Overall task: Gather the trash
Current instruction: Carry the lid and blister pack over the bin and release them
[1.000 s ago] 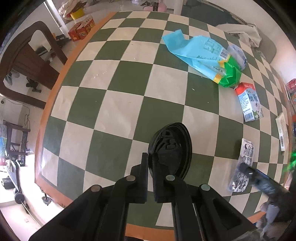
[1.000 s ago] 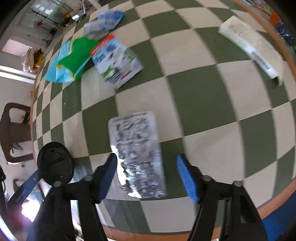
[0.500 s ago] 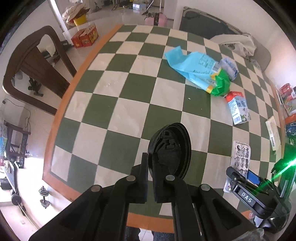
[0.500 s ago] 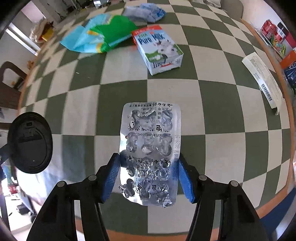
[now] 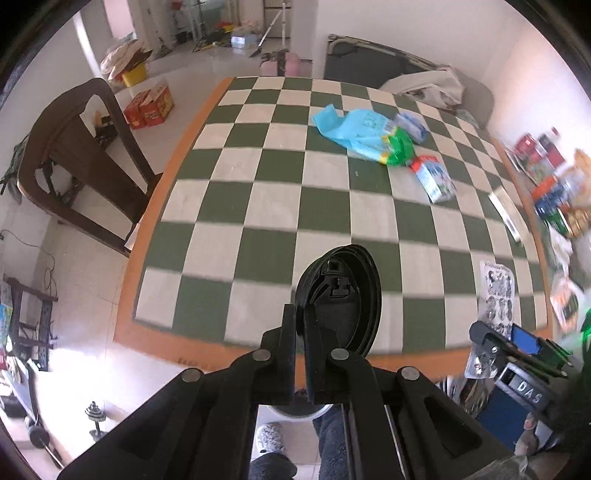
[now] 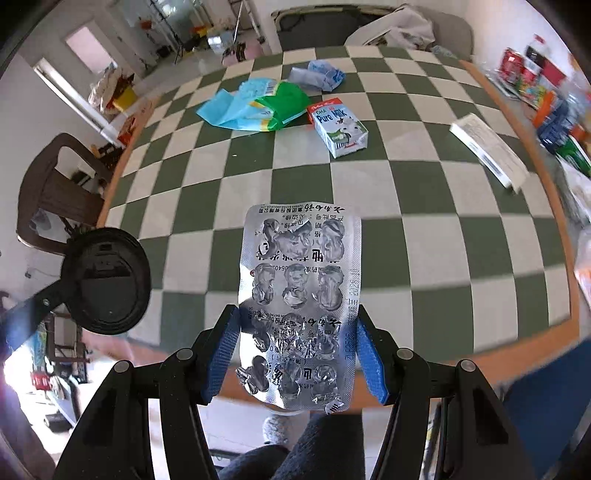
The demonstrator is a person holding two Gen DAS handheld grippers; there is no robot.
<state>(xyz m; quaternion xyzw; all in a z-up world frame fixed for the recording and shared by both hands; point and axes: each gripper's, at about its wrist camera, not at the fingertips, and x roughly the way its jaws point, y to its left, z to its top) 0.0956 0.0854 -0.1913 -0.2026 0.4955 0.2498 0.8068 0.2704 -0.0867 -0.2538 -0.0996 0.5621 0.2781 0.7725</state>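
My left gripper (image 5: 301, 325) is shut on a black round lid (image 5: 341, 295), held on edge above the near edge of the checkered table (image 5: 258, 206); the lid also shows in the right wrist view (image 6: 105, 280). My right gripper (image 6: 297, 350) is shut on a silver blister pack (image 6: 299, 299), lifted off the table; the pack also shows at the right of the left wrist view (image 5: 496, 295). On the table lie a blue and green bag (image 6: 255, 105), a crumpled blue wrapper (image 6: 317, 75), a milk carton (image 6: 340, 127) and a white flat box (image 6: 487, 151).
A dark wooden chair (image 5: 74, 162) stands left of the table. Colourful packages (image 5: 546, 166) crowd the table's right edge. A white cloth (image 6: 399, 29) lies on a seat at the far side. Red boxes (image 5: 149, 105) sit on the floor.
Both grippers have risen and drawn back from the table toward its near edge. The right gripper closed on the blister pack and lifted it. The left still holds the lid.
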